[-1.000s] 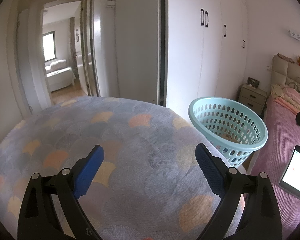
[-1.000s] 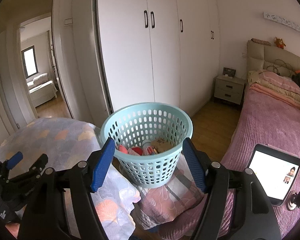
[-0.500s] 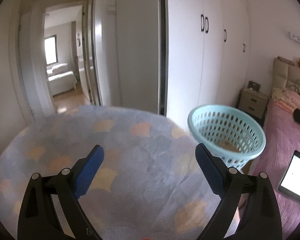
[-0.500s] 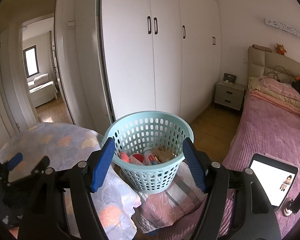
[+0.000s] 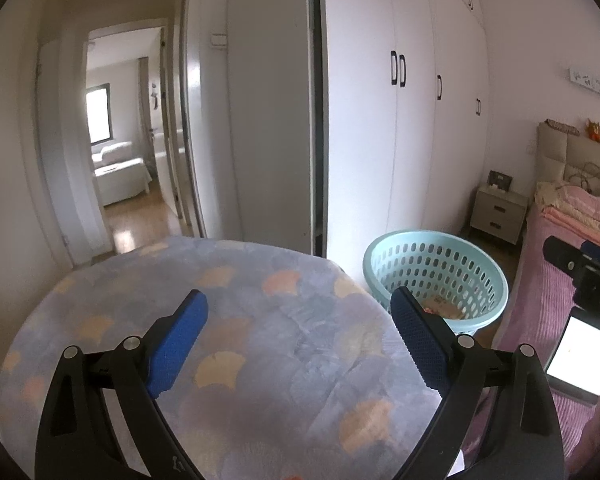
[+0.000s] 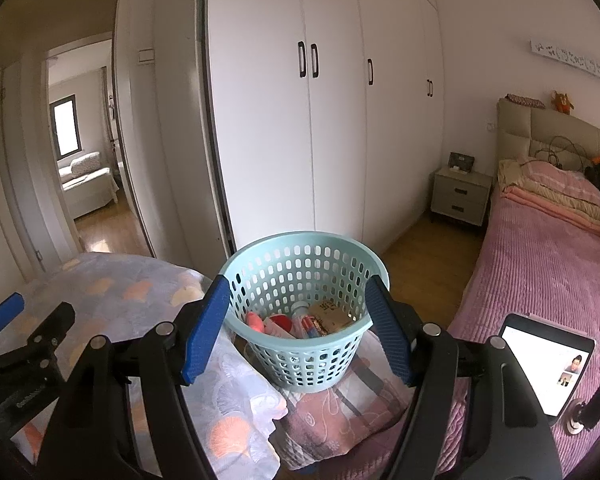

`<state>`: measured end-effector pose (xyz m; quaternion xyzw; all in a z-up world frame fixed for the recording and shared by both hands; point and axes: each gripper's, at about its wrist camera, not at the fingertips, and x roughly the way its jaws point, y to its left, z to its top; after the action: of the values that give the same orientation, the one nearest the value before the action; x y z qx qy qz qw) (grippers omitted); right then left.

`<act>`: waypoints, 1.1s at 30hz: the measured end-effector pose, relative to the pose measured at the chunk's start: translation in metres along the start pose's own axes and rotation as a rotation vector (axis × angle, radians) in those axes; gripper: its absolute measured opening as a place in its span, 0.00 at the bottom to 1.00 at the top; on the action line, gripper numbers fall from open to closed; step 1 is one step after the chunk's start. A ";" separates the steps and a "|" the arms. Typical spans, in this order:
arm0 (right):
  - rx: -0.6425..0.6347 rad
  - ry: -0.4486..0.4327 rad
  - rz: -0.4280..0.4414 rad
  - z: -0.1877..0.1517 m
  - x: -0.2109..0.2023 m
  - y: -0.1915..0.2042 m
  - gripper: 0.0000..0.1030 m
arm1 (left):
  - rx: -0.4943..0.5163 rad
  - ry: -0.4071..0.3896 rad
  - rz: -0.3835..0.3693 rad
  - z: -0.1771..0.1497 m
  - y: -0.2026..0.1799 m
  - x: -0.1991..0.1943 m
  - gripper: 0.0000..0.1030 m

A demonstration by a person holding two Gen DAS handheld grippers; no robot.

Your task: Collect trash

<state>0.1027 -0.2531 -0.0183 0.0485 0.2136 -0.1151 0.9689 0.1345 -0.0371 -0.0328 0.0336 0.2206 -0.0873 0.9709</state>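
A light teal perforated basket (image 6: pixel 306 264) stands on a pink folded blanket (image 6: pixel 340 412) in front of my right gripper (image 6: pixel 300 324), which is open and empty. Inside lie several pieces of trash: a brown cardboard box (image 6: pixel 329 314), a red and white wrapper (image 6: pixel 276 324) and a small bottle (image 6: pixel 300 312). My left gripper (image 5: pixel 298 334) is open and empty above a round surface with a blue shell-pattern cover (image 5: pixel 236 320). The basket (image 5: pixel 436 256) shows to its right. The left gripper also shows at the left edge of the right wrist view (image 6: pixel 28 320).
White wardrobe doors (image 6: pixel 320 120) stand behind the basket. A bed with a pink cover (image 6: pixel 540 280) lies to the right, with a lit tablet (image 6: pixel 548 364) on a stand at its edge. A nightstand (image 6: pixel 460 196) is in the far corner. An open doorway (image 5: pixel 120 160) is to the left.
Both grippers have risen and drawn back a little, so the basket and the round cover sit lower in both views. The jaws have stayed open.
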 end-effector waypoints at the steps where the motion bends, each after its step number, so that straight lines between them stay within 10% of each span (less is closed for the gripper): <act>1: -0.001 0.000 0.000 0.000 -0.001 0.001 0.65 | 0.000 -0.002 0.001 0.001 0.000 -0.001 0.87; 33: -0.130 0.000 0.091 0.006 -0.003 0.088 0.64 | -0.056 0.014 0.112 0.000 0.070 -0.027 0.87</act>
<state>0.1236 -0.1684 -0.0081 -0.0048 0.2180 -0.0567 0.9743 0.1233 0.0357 -0.0192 0.0192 0.2276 -0.0266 0.9732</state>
